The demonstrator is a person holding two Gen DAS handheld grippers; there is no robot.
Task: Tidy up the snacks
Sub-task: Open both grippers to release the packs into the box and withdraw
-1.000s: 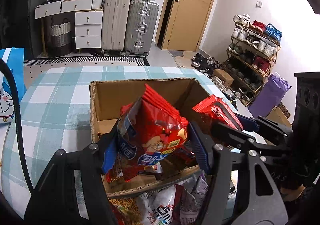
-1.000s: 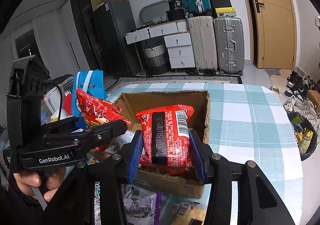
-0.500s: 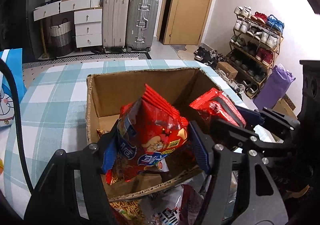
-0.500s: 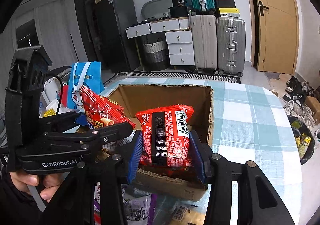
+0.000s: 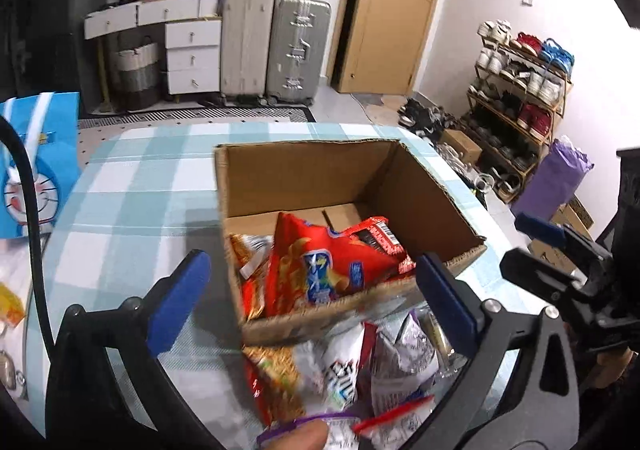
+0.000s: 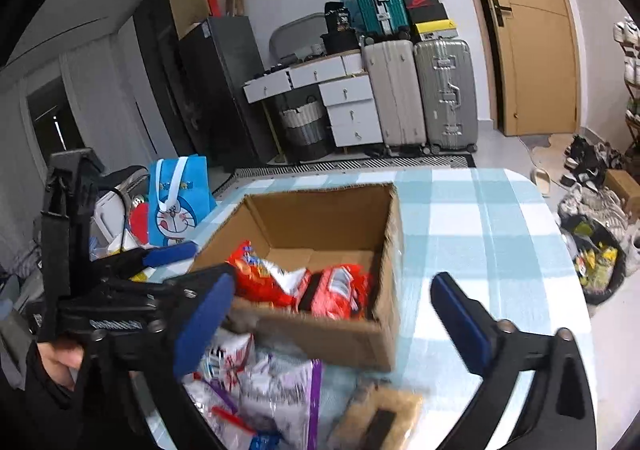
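While the left wrist view looks down over the cardboard box (image 5: 348,186) in the middle of the frame, the left gripper (image 5: 310,290) sits at the bottom with its blue-padded fingers (image 5: 178,300) spread wide, grasping nothing; its jaws have just been opening. A red chip bag (image 5: 320,270) lies inside the box near the front wall, with a red wrapped snack (image 5: 376,238) tucked just behind it and another orange-red packet (image 5: 248,270) at the box's left side. Lower centre, in front of the box, there's a loose pile of snack packets (image 5: 352,370) on the checked table (image 5: 132,202) (pretty blurry, so I can't read any of them). At the right edge the right gripper (image 5: 556,246) pokes in.

Over in the right wrist view, the right gripper (image 6: 332,314) has its fingers (image 6: 460,318) released and wide apart too, nothing between them, and its jaws have just been opening as well. The box (image 6: 320,226) sits centre frame with the red bags (image 6: 304,286) lying on its floor toward the near side. The left gripper (image 6: 132,290) shows at the left, held by a hand (image 6: 60,362) in a dark sleeve. Bottom centre has the loose packets (image 6: 256,382), and a blue cartoon gift bag (image 6: 178,202) stands at centre left.
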